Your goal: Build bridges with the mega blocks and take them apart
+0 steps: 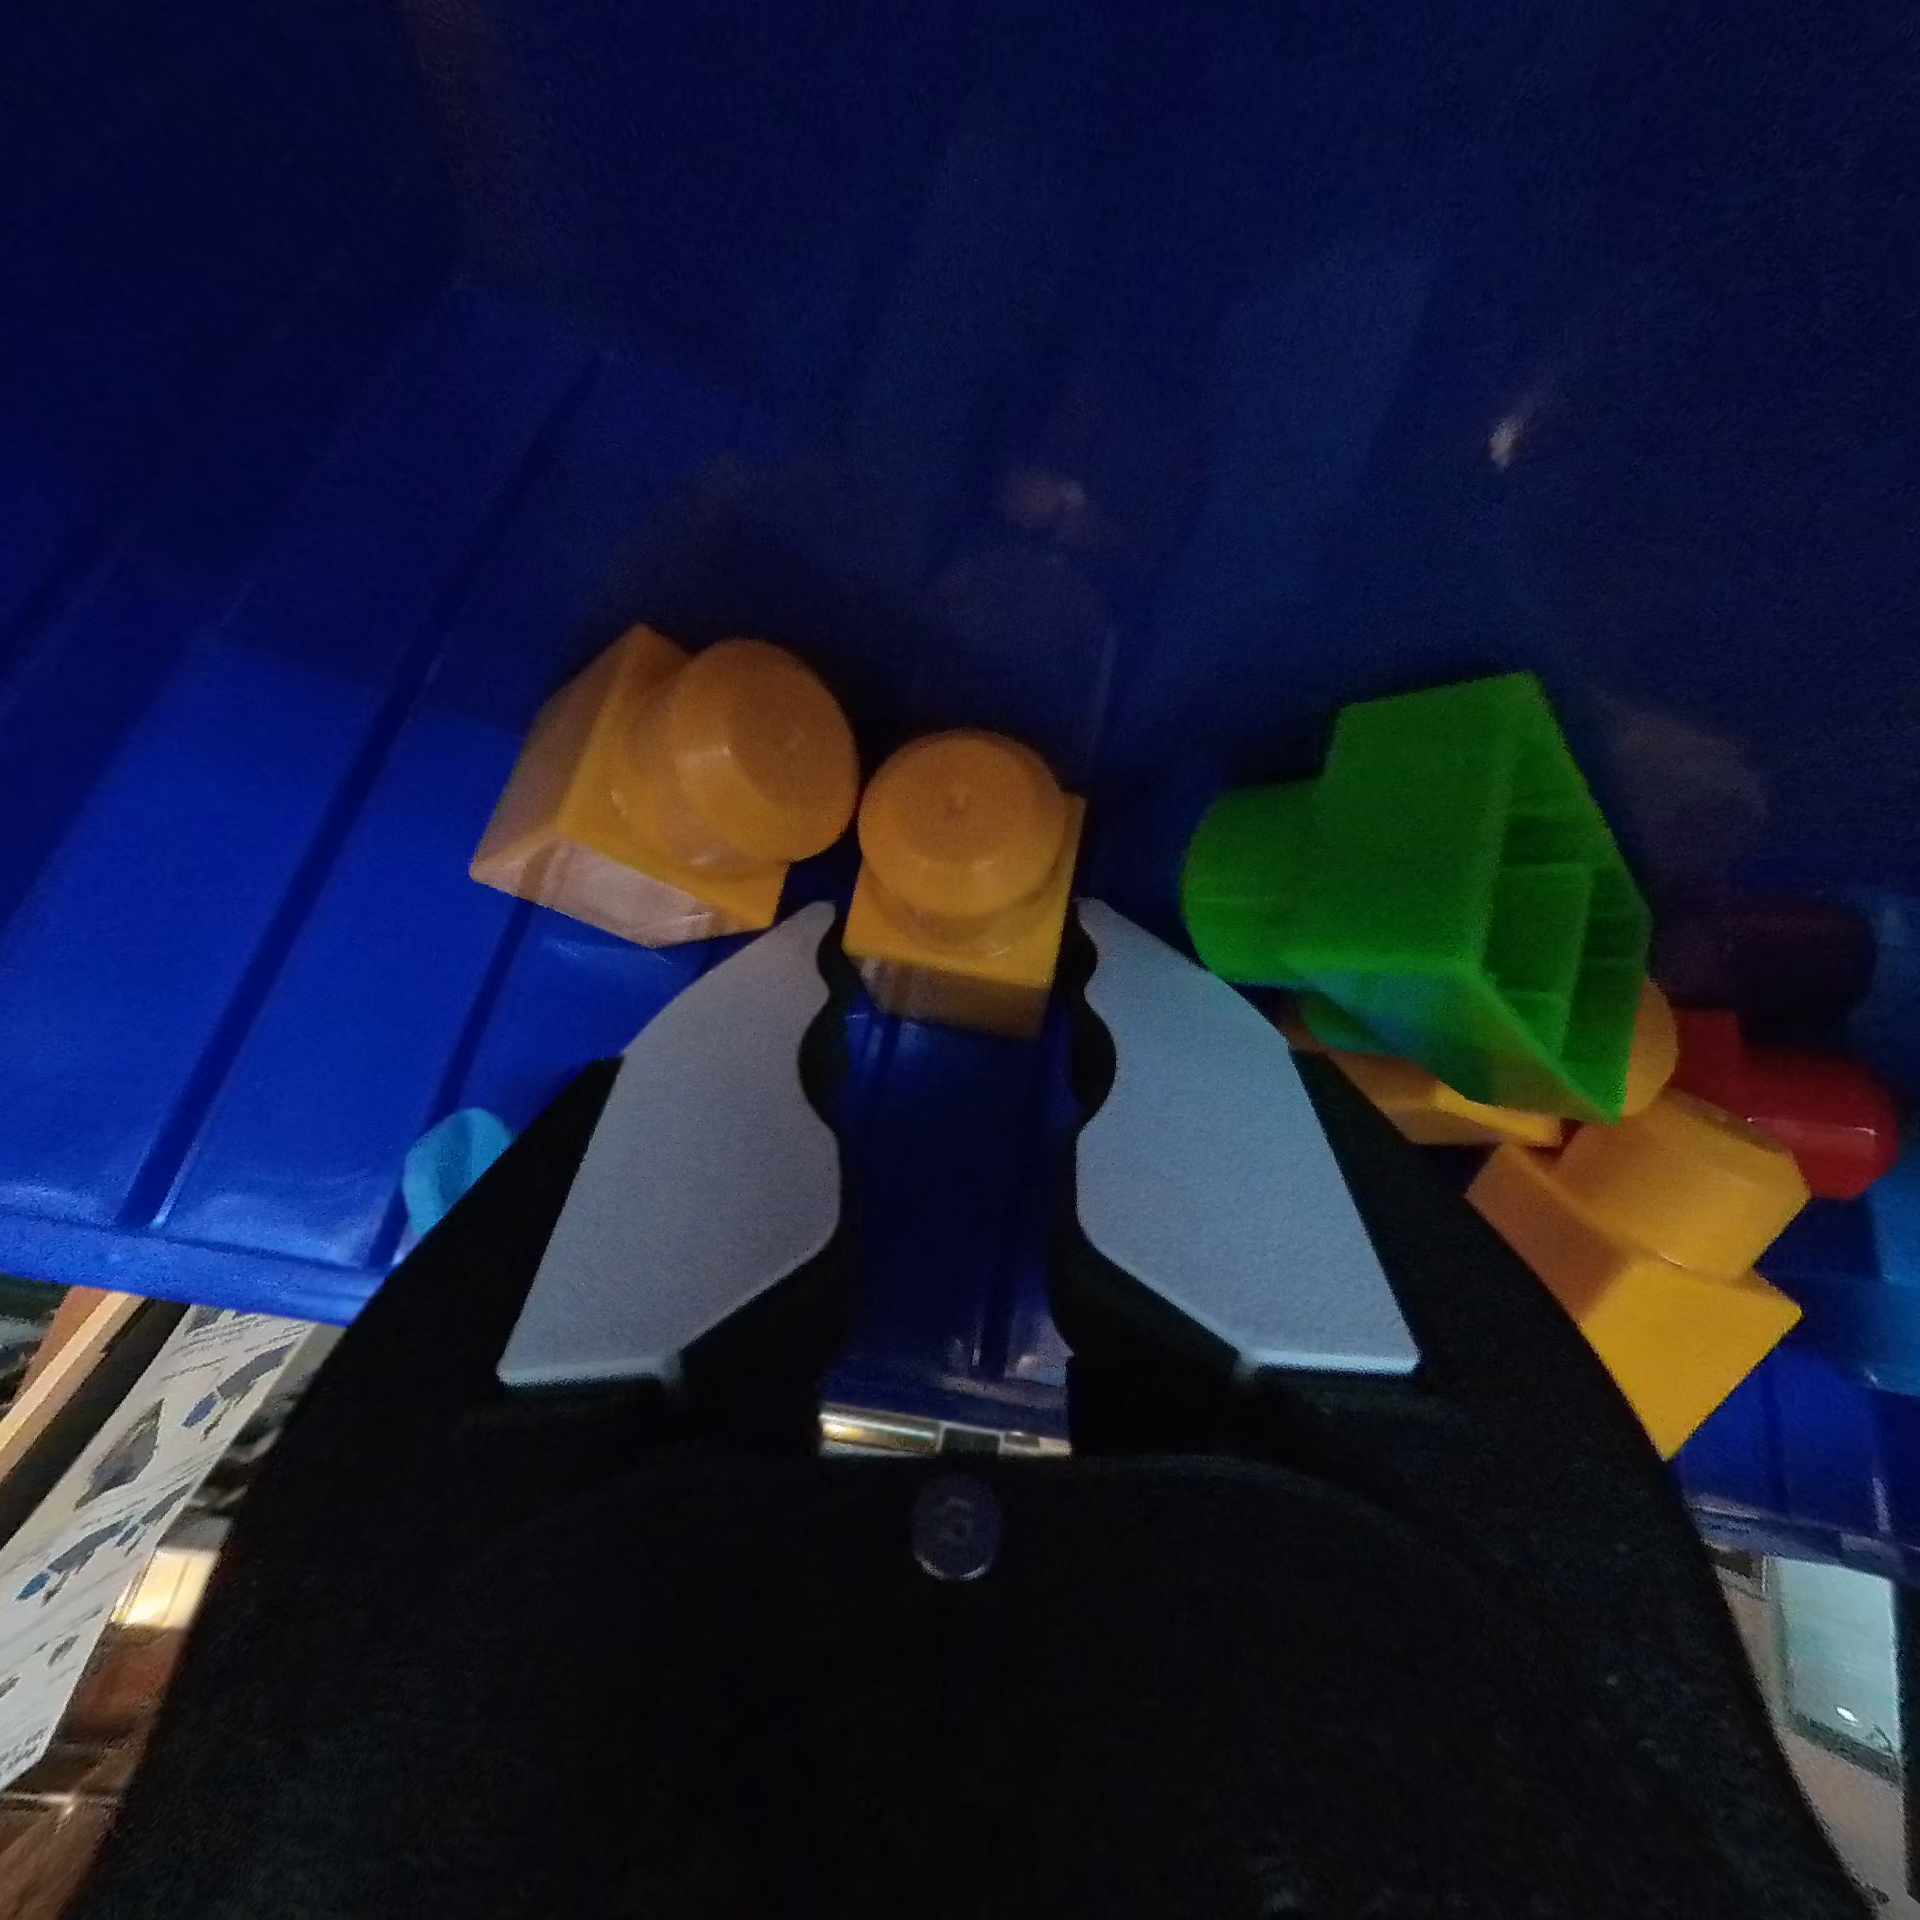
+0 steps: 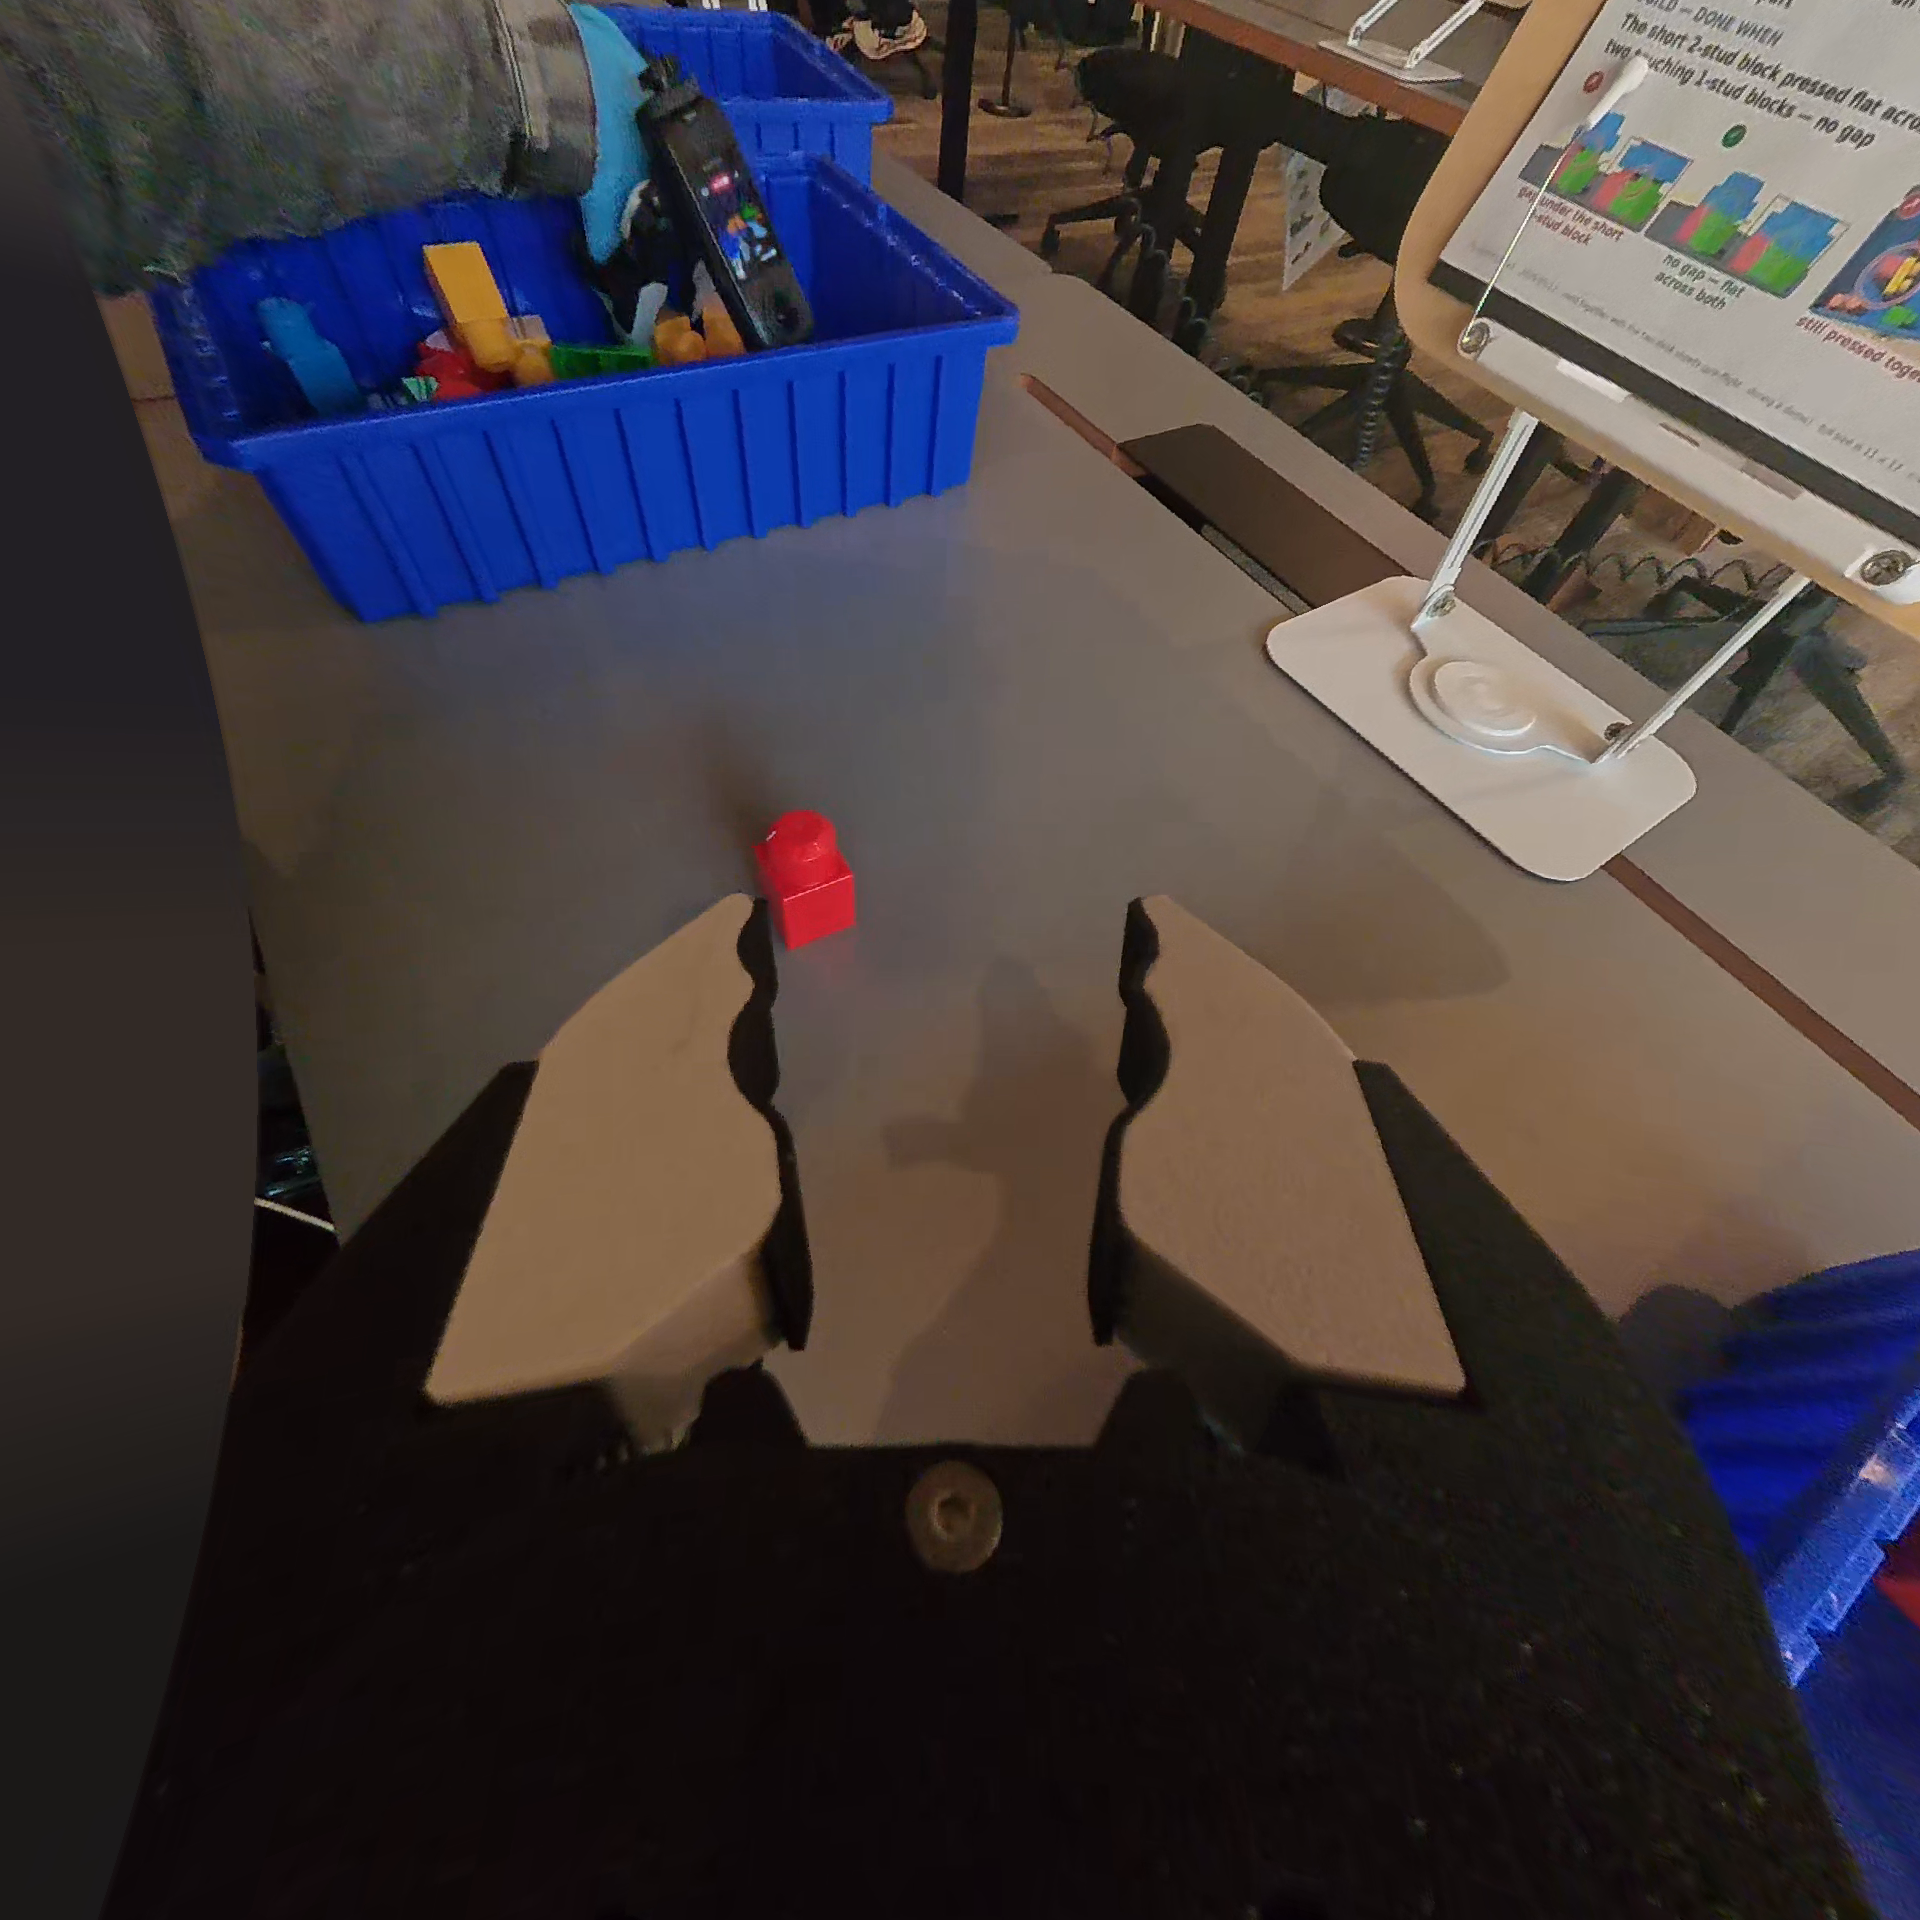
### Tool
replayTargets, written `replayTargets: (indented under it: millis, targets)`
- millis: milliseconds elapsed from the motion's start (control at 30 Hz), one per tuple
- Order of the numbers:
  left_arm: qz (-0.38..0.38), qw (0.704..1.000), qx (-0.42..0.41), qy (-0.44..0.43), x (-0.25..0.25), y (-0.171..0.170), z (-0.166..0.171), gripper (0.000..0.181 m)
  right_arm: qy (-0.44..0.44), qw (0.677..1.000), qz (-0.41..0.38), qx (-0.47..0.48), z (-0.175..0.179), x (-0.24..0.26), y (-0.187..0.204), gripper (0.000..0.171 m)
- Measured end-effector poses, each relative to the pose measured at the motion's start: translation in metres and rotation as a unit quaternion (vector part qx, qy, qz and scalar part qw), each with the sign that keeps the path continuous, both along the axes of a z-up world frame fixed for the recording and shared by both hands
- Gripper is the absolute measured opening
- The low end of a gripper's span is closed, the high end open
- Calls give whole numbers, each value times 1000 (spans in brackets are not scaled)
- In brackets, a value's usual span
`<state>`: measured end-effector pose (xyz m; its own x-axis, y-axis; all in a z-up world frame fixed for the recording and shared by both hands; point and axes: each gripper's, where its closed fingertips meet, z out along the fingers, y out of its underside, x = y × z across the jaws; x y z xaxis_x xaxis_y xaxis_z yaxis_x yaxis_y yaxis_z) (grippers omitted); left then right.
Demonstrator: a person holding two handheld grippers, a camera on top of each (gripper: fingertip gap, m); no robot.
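Note:
In the left wrist view my left gripper (image 1: 956, 914) is inside the blue bin (image 1: 260, 987). Its jaws press the two sides of a yellow one-stud block (image 1: 956, 842), stud towards the camera. Another yellow one-stud block (image 1: 665, 800) lies just left of it, and a green block (image 1: 1423, 894) lies on its side to the right. In the right wrist view my right gripper (image 2: 940, 914) is open and empty above the grey table (image 2: 1039, 675). A red one-stud block (image 2: 805, 883) stands upright just beyond its left fingertip. The left gripper (image 2: 717, 239) shows inside the bin (image 2: 623, 488).
More yellow blocks (image 1: 1642, 1247), a red one (image 1: 1808, 1101) and a light blue one (image 1: 447, 1153) lie in the bin. A person's grey sleeve (image 2: 260, 114) reaches over it. An instruction board (image 2: 1662, 208) on a white stand (image 2: 1475, 717) stands at the right. Other blue bins sit behind (image 2: 769, 83) and at the lower right (image 2: 1818, 1507).

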<state>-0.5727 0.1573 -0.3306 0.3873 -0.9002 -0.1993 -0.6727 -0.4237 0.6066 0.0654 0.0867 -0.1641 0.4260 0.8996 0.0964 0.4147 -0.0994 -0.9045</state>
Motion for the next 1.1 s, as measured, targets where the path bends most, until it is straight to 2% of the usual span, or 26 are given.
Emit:
replayTargets:
  millis: [167, 267, 367, 433, 500, 600, 667, 767, 933, 1100]
  targets:
    - [14, 999, 26, -37, 7, 0, 5, 37, -1, 1000, 5, -4, -3, -2, 0, 63]
    - [21, 991, 95, -90, 22, 5, 21, 37, 2, 1000, 17, -9, -4, -7, -2, 61]
    - [26, 970, 183, -160, 48, 10, 47, 37, 9, 999, 33, -12, -5, -15, -6, 59]
    - [32, 937, 252, -240, 81, 14, 67, 38, 12, 999, 46, -13, -6, -21, -10, 59]
    - [27, 889, 315, -332, 124, 17, 91, 37, 12, 998, 60, -12, -6, -28, -15, 58]
    - [13, 812, 363, -458, 195, 6, 125, 37, 21, 996, 85, -7, -3, -41, -25, 58]
    - [2, 772, 365, -520, 241, -9, 141, 37, 28, 994, 104, -4, 0, -51, -34, 58]
    - [-23, 739, 337, -583, 304, -39, 153, 37, 42, 989, 142, 7, 8, -67, -49, 57]
    - [-63, 705, 284, -647, 391, -90, 160, 37, 66, 977, 202, 24, 20, -98, -74, 58]
    - [-105, 691, 229, -678, 462, -138, 156, 37, 85, 967, 236, 48, 32, -124, -91, 58]
